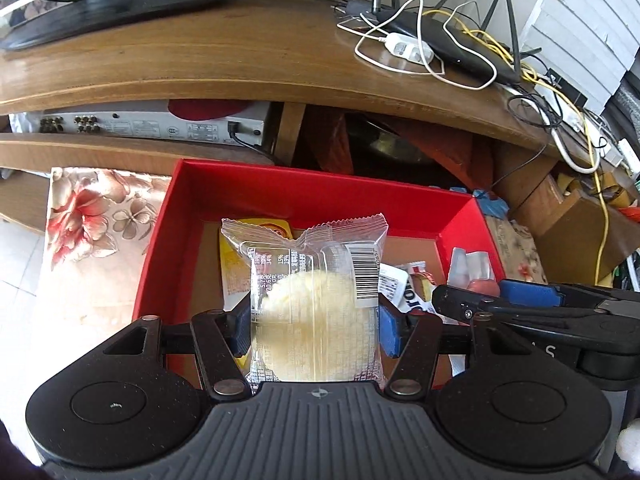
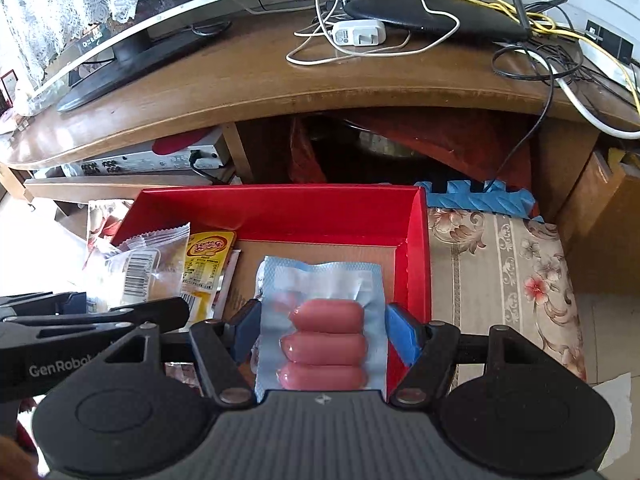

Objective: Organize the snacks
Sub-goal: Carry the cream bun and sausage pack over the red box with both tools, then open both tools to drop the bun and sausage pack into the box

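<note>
Left gripper (image 1: 316,330) was clamped part-open on a clear-wrapped cake (image 1: 316,312), held over the red box (image 1: 280,188). Right gripper (image 2: 322,334) likewise gripped a sausage pack (image 2: 324,336) above the same box's right side. A yellow packet (image 2: 204,264) lay inside.

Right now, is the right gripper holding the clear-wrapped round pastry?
No, the right gripper is clamped on a sausage pack with three pink sausages; the pastry packet sits in the left gripper.
</note>
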`<action>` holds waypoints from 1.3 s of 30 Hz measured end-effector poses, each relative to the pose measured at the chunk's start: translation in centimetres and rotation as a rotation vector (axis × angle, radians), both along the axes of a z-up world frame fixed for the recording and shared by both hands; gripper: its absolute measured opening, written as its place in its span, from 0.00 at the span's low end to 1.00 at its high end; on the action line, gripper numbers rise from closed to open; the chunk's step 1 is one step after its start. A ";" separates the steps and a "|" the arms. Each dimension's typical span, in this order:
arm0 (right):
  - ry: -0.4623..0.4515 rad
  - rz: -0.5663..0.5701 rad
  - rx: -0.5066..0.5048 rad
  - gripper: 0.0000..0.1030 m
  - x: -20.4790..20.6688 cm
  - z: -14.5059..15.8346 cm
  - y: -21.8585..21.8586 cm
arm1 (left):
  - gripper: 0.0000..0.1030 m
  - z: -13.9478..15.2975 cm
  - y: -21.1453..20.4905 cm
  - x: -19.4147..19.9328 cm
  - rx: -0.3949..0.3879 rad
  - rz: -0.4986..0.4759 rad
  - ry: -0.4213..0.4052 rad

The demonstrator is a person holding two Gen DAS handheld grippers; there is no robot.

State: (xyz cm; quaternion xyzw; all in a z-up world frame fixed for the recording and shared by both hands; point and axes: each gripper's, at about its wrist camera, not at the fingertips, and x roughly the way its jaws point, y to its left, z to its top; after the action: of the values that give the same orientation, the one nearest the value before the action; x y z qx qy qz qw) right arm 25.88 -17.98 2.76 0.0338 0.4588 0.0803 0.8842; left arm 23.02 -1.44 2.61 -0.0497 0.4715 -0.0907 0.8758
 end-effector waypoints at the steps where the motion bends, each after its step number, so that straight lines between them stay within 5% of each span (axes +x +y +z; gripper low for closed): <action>1: 0.002 0.000 -0.002 0.61 0.0 -0.1 0.1 | 0.62 -0.1 0.0 0.1 0.000 0.002 0.002; 39: 0.047 0.006 -0.014 0.61 1.3 -2.6 0.6 | 0.62 -2.1 0.4 0.6 0.040 0.023 0.032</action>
State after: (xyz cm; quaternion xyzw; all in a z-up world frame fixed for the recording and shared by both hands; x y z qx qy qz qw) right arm 27.18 -17.36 0.17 0.0281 0.4802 0.0789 0.8731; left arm 23.66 -1.08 0.51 -0.0390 0.4865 -0.0704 0.8700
